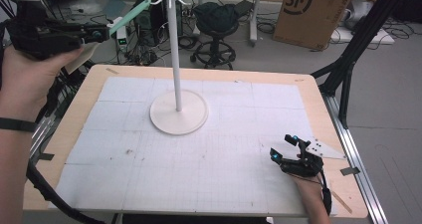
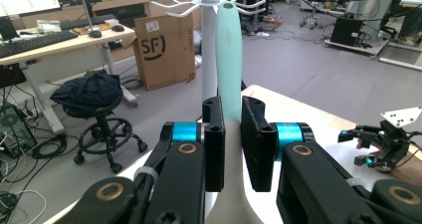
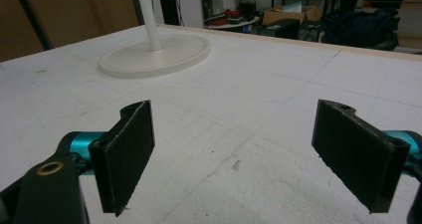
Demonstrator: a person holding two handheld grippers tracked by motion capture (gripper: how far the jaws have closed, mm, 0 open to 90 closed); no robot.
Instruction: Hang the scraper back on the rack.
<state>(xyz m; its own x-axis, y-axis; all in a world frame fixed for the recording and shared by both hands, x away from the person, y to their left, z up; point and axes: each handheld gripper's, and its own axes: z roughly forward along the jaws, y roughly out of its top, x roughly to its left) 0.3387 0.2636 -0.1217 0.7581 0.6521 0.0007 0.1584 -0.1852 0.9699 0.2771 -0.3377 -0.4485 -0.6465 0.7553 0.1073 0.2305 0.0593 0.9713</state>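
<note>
Left gripper (image 2: 232,149), closest to lens, clamps a mint-handled utensil (image 2: 229,59) raised toward the white hook stand (image 1: 178,64) on the table (image 1: 209,184), probably for hanging. Right gripper (image 1: 284,147) rests on the table, jaws wide apart, holding nothing.

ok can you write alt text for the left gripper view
Two black tongs clamp the white neck of a mint-green, long-handled utensil, its handle pointing up towards the hooked top of a tall white stand. Behind lie an office floor, a brown cardboard box and a stool draped with dark cloth; the other gripper sits at right over the table.
</note>
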